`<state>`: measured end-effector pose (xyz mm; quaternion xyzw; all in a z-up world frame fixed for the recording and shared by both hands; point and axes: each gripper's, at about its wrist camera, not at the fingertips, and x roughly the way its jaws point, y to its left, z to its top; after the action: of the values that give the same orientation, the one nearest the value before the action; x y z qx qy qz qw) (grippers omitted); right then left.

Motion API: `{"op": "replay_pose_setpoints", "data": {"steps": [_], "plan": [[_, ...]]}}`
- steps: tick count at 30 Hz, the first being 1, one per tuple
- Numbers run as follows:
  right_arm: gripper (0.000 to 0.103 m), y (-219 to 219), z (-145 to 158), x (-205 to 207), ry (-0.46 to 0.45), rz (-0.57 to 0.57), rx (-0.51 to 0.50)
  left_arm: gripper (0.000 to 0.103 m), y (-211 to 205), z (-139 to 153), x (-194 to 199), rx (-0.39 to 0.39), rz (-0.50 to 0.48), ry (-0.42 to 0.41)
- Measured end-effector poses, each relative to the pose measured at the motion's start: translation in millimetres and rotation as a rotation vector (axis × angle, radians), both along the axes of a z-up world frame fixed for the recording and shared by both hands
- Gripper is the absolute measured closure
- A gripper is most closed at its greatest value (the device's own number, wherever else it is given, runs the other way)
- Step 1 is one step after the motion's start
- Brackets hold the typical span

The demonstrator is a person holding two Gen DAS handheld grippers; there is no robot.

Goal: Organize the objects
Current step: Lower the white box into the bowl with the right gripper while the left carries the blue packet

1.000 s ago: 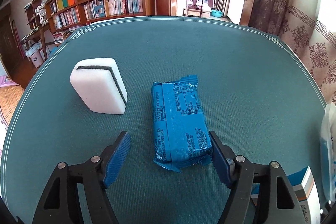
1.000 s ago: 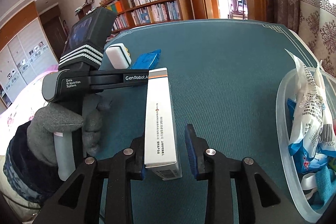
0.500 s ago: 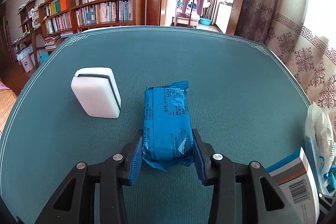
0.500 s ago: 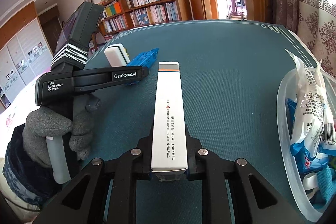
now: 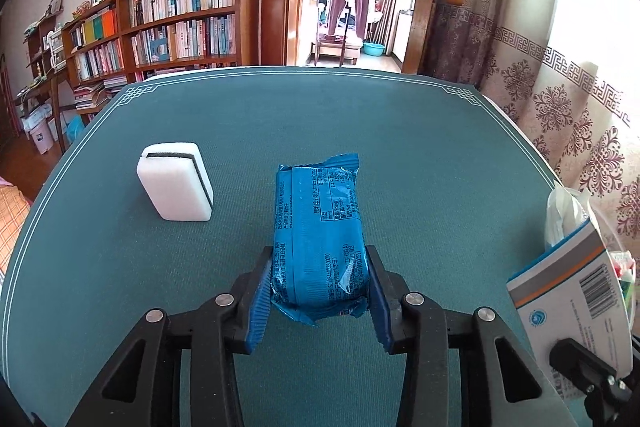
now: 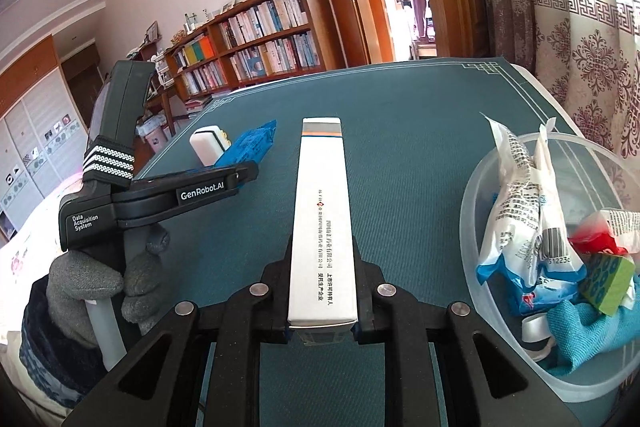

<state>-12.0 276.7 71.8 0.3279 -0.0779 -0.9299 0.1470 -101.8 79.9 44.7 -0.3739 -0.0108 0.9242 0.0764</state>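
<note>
My left gripper is shut on a blue foil packet, lifted slightly off the green table; its far end points away from me. A white sponge with a dark stripe stands to the packet's left. My right gripper is shut on a long white carton with an orange and grey band at its far end. In the right wrist view the left gripper shows from the side with the blue packet and sponge beyond it. The carton shows at the left wrist view's right edge.
A clear plastic bowl at the right holds several packets, a green block and a blue cloth. A gloved hand grips the left tool's handle. Bookshelves, an open doorway and curtains stand beyond the table's far edge.
Both grippers went from open around their objects to shut on them. The packet and the carton have since risen a little, and both views tilted upward.
</note>
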Motion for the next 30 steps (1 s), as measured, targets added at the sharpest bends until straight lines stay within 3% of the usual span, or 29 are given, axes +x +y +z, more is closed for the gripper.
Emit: {"op": "replay_pose_setpoints", "data": {"steps": [9, 18, 30], "plan": [[0.083, 57.8, 26.2, 10.9, 0.049, -0.180, -0.019, 0.059, 19.8, 8.3, 17.8, -0.007, -0.058, 0.019], [0.083, 125.3, 33.1, 0.3, 0.042, -0.406, -0.056, 0.059, 38.7, 12.2, 28.9, -0.015, -0.104, 0.025], [0.083, 143.4, 17.4, -20.8, -0.010, -0.442, -0.092, 0.059, 58.1, 10.9, 40.7, -0.029, -0.152, 0.021]]}}
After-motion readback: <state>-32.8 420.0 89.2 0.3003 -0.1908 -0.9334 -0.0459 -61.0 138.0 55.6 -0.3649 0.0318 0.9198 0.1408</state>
